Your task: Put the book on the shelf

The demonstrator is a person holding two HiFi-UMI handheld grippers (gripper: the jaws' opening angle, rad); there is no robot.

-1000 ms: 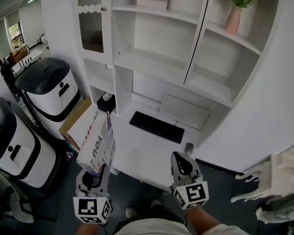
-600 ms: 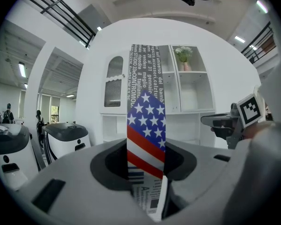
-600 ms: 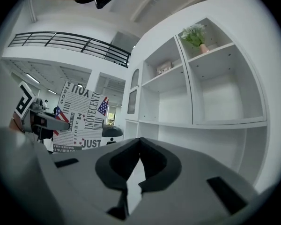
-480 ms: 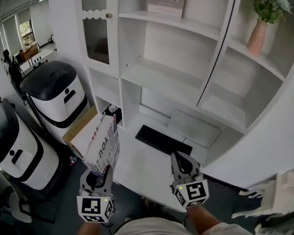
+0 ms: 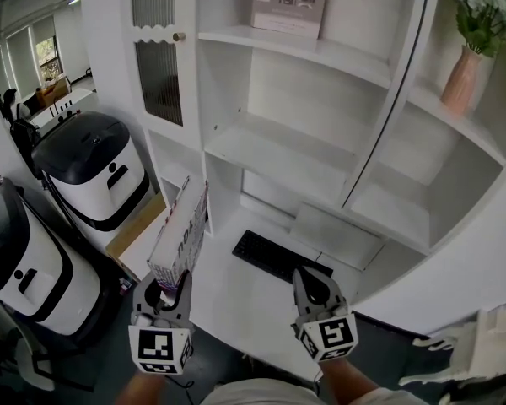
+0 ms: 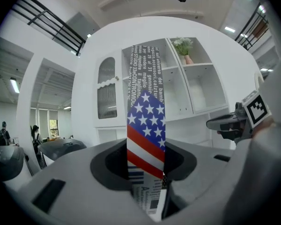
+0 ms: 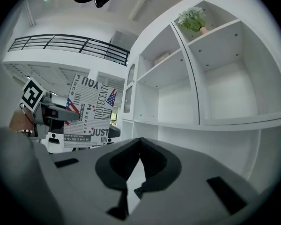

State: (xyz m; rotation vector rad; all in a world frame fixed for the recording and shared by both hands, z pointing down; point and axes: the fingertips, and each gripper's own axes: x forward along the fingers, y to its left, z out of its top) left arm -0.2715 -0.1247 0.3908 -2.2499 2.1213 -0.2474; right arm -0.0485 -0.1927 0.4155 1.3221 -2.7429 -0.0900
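In front of the white shelf unit [image 5: 288,144], the left gripper [image 5: 170,292] is clamped on the lower end of the book [image 5: 182,233], which stands upright above it, short of the shelves. Beside it, the right gripper [image 5: 310,285] has its jaws together and empty, above the desk [image 5: 236,287] near the keyboard [image 5: 278,258].
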